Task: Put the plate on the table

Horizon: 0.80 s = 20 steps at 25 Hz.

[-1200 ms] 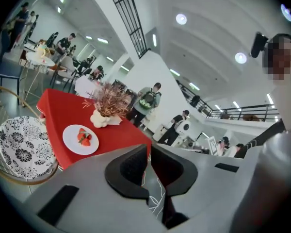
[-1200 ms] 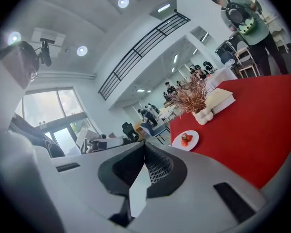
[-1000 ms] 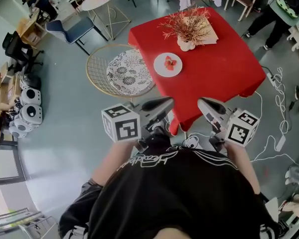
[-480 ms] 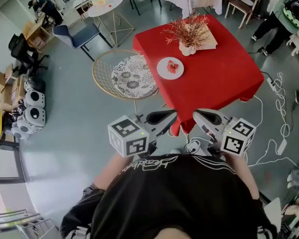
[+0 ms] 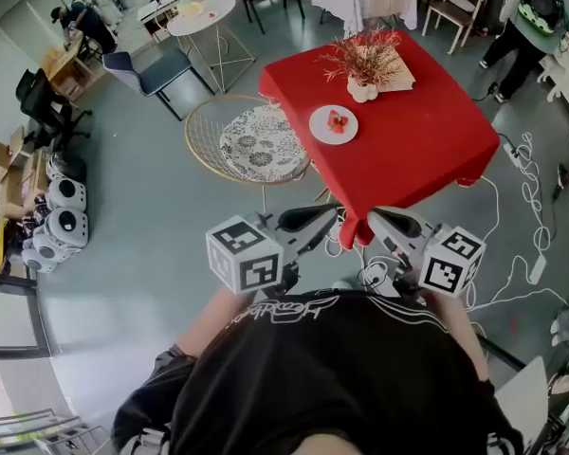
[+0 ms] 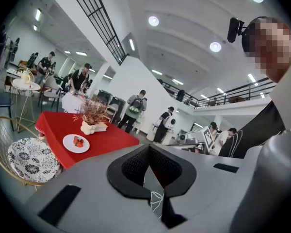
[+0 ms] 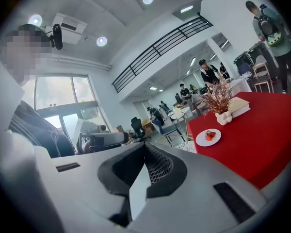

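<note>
Plate [image 5: 333,123]: one, white, round, carrying red strawberry pieces (count unclear). It lies on the red surface [image 5: 427,150], just beside the vase [image 5: 363,88], well apart from both tongs.

Counts: one vase of dried sprigs; one book [image 5: 399,72] touching the vase; one wire chair [image 5: 201,140] with one patterned cushion [image 5: 259,143] at the surface's left edge; two tongs, one marker cube on each.

Left tongs [image 5: 308,221]: tips together, nothing between them. Right tongs [image 5: 387,224]: tips likewise pressed together, empty. Both are held level at the person's chest, flanking the near corner of the surface.

Head view only: white cables [image 5: 526,197] on the floor right of the surface, and a round white table [image 5: 201,12] far left. Left gripper view only: several people standing behind the surface under a balcony railing. Right gripper view only: tall windows at its left.

Against a second ago: in the head view the surface appears smaller and sits further right, with more floor showing in front of the chair. The plate keeps its spot by the vase. Both tongs stay closed; the left marker cube has rolled slightly.
</note>
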Motion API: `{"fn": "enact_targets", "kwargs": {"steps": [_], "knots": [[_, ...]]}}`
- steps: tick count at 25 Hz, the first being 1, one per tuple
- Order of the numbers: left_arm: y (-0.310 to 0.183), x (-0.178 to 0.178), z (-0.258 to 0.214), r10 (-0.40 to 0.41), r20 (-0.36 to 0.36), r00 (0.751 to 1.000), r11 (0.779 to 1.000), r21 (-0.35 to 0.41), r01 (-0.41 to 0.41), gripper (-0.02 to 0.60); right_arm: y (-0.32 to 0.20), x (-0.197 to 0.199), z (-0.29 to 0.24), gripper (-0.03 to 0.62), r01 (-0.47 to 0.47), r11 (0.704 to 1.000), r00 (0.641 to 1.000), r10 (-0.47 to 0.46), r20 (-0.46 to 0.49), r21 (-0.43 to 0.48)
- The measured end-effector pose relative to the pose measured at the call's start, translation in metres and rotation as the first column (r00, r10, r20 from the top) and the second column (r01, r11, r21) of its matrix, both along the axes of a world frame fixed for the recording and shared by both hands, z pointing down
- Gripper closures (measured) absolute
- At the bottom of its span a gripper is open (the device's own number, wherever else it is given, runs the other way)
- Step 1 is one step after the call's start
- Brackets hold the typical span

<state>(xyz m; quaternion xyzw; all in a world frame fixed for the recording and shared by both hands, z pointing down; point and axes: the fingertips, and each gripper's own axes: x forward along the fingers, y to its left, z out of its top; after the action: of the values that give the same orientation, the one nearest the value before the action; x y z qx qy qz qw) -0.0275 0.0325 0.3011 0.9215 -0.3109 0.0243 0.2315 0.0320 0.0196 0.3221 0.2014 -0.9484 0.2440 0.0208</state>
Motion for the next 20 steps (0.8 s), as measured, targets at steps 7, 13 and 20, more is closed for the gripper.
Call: {"fn": "enact_targets", "kwargs": {"steps": [7,13,20], "knots": [[0.023,-0.009,0.002,0.051,0.005,0.999,0.999,0.009,-0.051,0.574,0.026,-0.008,0.007,0.588,-0.086,0.996,0.996,0.087,0.02,-0.024],[0.034,-0.014,0.006,0.073,-0.003,0.997,0.997,0.001,-0.073,0.574,0.038,-0.013,0.008,0.588,-0.109,0.994,0.994,0.109,0.005,-0.026],[0.038,-0.023,0.012,0.064,-0.027,0.998,0.997,-0.03,-0.065,0.574,0.044,-0.021,0.016,0.588,-0.11,0.992,0.994,0.11,-0.015,-0.056]]}}
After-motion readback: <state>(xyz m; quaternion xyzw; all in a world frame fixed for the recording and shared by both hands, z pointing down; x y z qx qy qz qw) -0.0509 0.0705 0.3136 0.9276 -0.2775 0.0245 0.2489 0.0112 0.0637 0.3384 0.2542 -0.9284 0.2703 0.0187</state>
